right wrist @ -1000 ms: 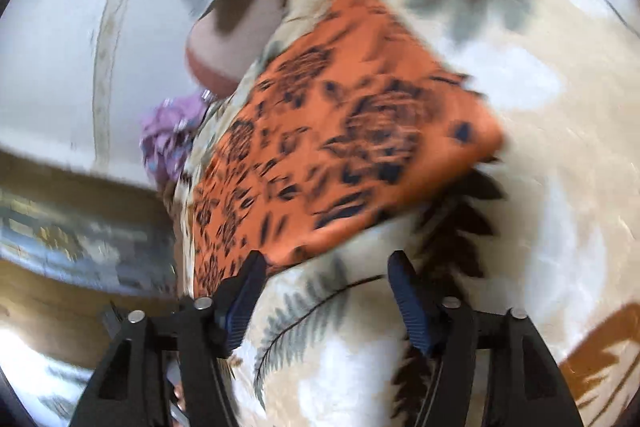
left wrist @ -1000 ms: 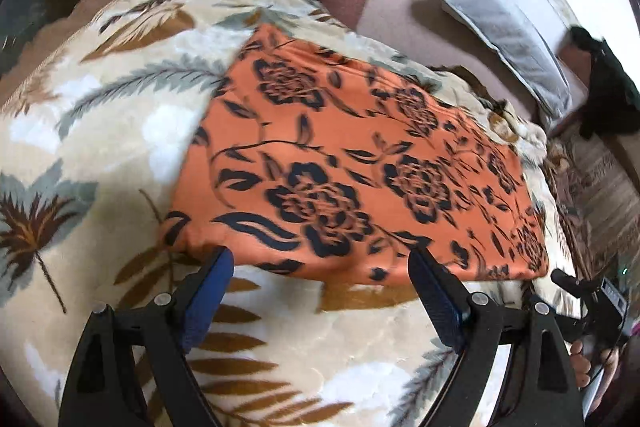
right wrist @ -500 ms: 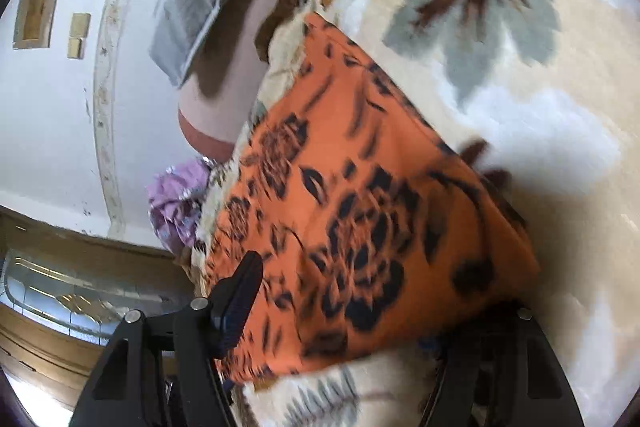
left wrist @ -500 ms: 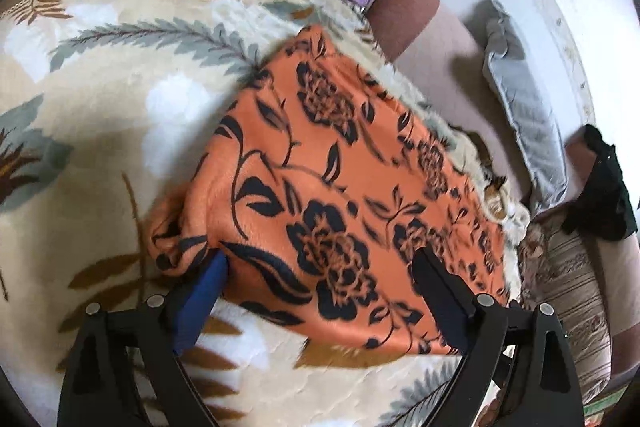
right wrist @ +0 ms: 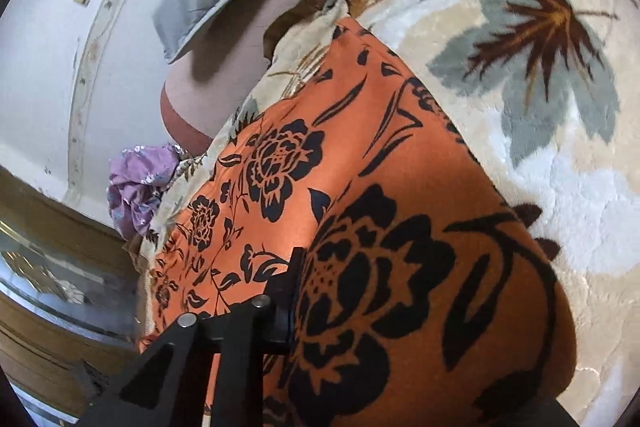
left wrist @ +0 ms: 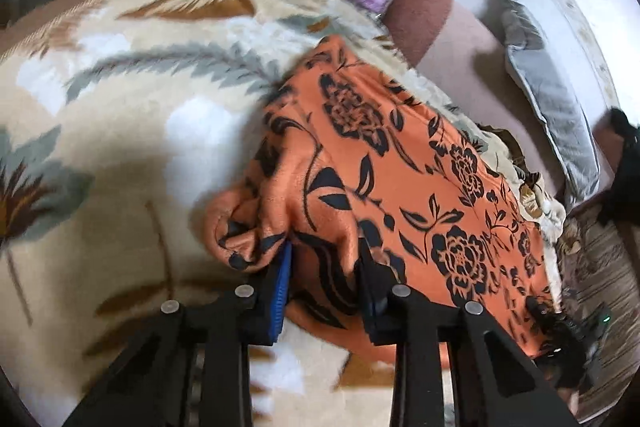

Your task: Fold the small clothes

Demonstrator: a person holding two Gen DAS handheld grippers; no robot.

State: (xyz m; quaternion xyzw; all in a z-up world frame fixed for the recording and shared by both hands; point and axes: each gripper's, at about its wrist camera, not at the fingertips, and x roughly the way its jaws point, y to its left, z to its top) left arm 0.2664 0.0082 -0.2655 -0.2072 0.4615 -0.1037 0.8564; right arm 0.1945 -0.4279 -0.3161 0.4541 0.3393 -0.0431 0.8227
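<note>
Cloth (left wrist: 400, 163) between hand-held gripper (left wrist: 326, 283) fingers.

1 orange cloth (left wrist: 404, 163), 1 blanket (left wrist: 132, 147), 1 gray pillow (left wrist: 548, 95), 2 grippers.

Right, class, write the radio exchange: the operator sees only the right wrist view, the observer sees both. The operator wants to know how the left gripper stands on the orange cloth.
Operator: My right gripper looks clamped on the orange cloth, with one finger hidden under it. Is the left gripper gripping?
Observer: Yes, it is shut on a fold of that cloth.
Operator: Where on the cloth?
Observer: At a near corner, where the fabric puckers into a lump beside the fingers, above the leaf-print blanket.
Operator: Anything outside my view?
Observer: A black item sits at the far right edge, past the grey pillow.
</note>
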